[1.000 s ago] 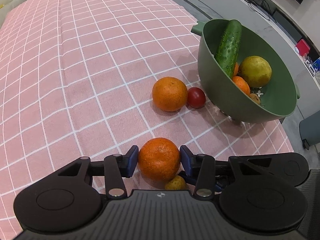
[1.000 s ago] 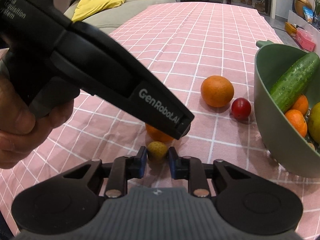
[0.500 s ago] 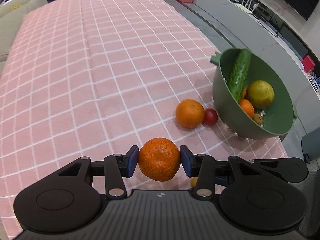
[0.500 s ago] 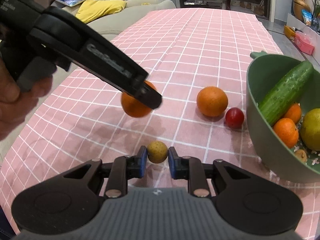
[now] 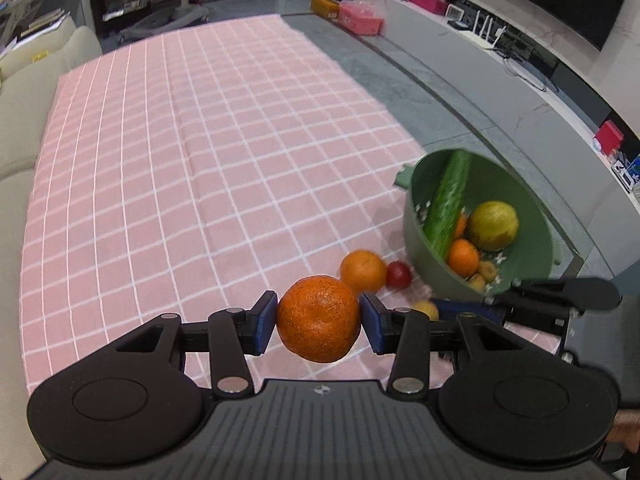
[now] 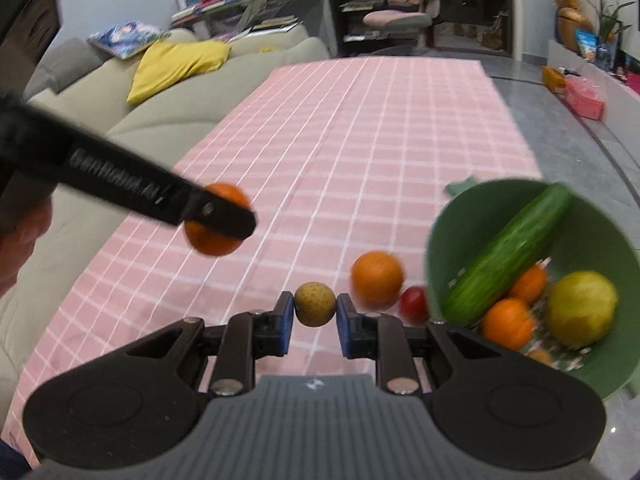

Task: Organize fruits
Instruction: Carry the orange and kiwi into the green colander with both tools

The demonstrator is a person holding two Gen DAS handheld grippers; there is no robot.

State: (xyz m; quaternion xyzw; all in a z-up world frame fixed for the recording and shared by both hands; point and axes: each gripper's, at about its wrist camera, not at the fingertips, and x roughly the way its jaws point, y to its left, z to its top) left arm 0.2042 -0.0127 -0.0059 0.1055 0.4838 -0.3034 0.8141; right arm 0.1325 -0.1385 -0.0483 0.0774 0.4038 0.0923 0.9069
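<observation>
Pinched between my left gripper's (image 5: 319,322) blue pads is a large orange (image 5: 319,319), held clear above the pink checked tablecloth (image 5: 200,184). My right gripper (image 6: 315,318) is clamped tight on a small yellowish fruit (image 6: 315,304), also off the cloth. From the right wrist view, the left gripper's black body cuts across the left side and hides part of its orange. Just past my fingers, two loose pieces lie on the cloth: one orange (image 6: 377,277) and, touching it, one small red fruit (image 6: 414,302), both right beside the green bowl (image 6: 434,248). Inside the bowl I count one cucumber (image 6: 508,254) leaning on the wall, two small oranges (image 6: 507,322), one big yellow-green citrus (image 6: 581,308) and a couple of small brownish fruits, too blurred to name. Farther off, a beige sofa (image 6: 168,120) with one yellow cushion (image 6: 176,65) runs along the table's left edge.
</observation>
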